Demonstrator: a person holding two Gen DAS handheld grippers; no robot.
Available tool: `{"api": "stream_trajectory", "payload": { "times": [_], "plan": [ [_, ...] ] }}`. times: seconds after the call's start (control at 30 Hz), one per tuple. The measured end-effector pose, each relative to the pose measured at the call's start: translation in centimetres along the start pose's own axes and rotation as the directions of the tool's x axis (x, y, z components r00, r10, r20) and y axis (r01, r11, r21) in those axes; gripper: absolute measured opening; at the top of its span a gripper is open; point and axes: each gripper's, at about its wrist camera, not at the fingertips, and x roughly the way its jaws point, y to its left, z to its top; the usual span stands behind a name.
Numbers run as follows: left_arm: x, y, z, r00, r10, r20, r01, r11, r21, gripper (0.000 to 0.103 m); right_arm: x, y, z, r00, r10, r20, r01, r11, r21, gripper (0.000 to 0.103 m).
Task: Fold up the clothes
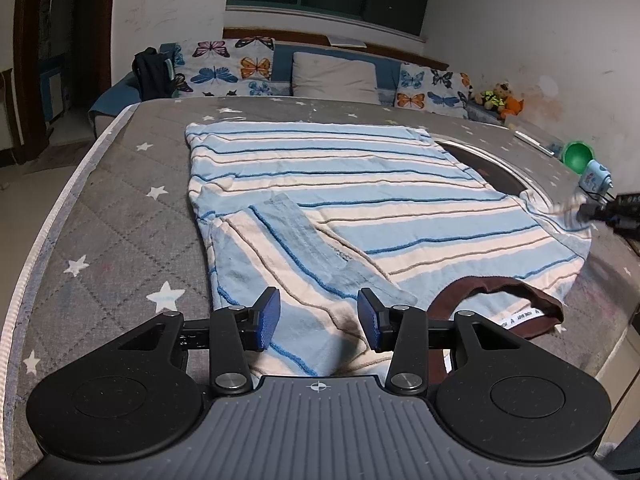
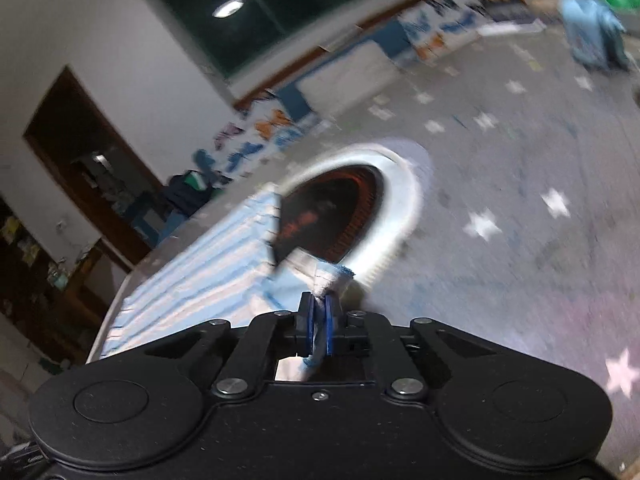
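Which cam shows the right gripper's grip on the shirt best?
Right wrist: the right gripper is shut on a striped shirt sleeve edge, close up. The left wrist view shows it only blurred at the frame edge.

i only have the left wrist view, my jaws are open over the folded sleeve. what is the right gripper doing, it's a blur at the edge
Observer: The right gripper is shut on the far sleeve of the striped shirt; fabric is pinched between its blue pads.
Operator: anything under that sleeve i should know about
Observer: Yes, a round dark object with a white ribbed rim lies beside the sleeve, partly under the shirt's edge.
Operator: is my gripper touching the shirt
Observer: The right view does not show the left gripper; in its own view it is open above the near sleeve, and contact cannot be told.
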Motion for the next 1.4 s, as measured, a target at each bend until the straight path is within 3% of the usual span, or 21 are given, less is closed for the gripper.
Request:
{"api": "stream_trajectory", "payload": {
  "times": [0.17,0.27,0.37,0.47,0.53,0.73,0.87,0.97,1.3,1.33,1.4],
  "plan": [
    [0.0,0.0,-0.1,1.000,0.001,-0.001,-0.001,1.000,-0.002,0.044,0.3,5.5,-0.3,0.989,0.141,-0.033,-0.145,0.977,-0.158,0.006],
    [-0.1,0.1,-0.2,1.000,0.003,0.000,-0.003,1.000,-0.008,0.044,1.3,8.2,-1.2,0.980,0.184,-0.078,-0.198,0.949,-0.247,0.006],
    [-0.3,0.3,-0.2,1.000,0.003,0.007,-0.003,1.000,-0.013,0.044,1.7,9.4,-2.2,0.976,0.188,-0.113,-0.212,0.939,-0.270,0.007],
    [-0.2,0.4,-0.1,1.000,0.002,0.005,-0.002,1.000,-0.010,0.044,0.8,8.9,-2.4,0.988,0.123,-0.095,-0.146,0.941,-0.305,0.007],
    [0.0,0.4,-0.1,1.000,0.002,0.005,-0.002,1.000,-0.009,0.045,0.0,7.7,-2.1,0.993,0.076,-0.090,-0.100,0.951,-0.292,0.007],
    [0.3,0.4,-0.1,1.000,-0.005,0.003,0.005,1.000,-0.011,0.046,-2.1,3.2,-2.3,0.995,-0.054,-0.087,0.036,0.979,-0.201,0.021],
    [0.2,0.4,-0.1,1.000,-0.005,0.001,0.005,1.000,-0.012,0.046,-2.5,0.5,-2.5,0.992,-0.084,-0.094,0.077,0.994,-0.081,0.032],
    [0.3,0.5,-0.1,1.000,-0.004,-0.001,0.004,1.000,-0.013,0.046,-2.4,-0.8,-2.7,0.991,-0.087,-0.102,0.087,0.996,-0.007,0.033],
    [0.3,0.4,-0.3,1.000,0.004,-0.008,-0.004,1.000,-0.013,0.047,0.3,-3.5,-2.2,0.997,-0.029,-0.078,0.044,0.978,0.204,0.033],
    [0.3,0.4,-0.3,1.000,0.005,-0.009,-0.005,1.000,-0.014,0.047,0.5,-3.6,-2.1,0.997,-0.024,-0.074,0.039,0.977,0.211,0.030],
    [0.4,0.4,-0.3,1.000,0.007,-0.011,-0.008,1.000,-0.012,0.047,0.9,-3.8,-2.0,0.997,-0.029,-0.068,0.043,0.977,0.210,0.013]
  ]
}}
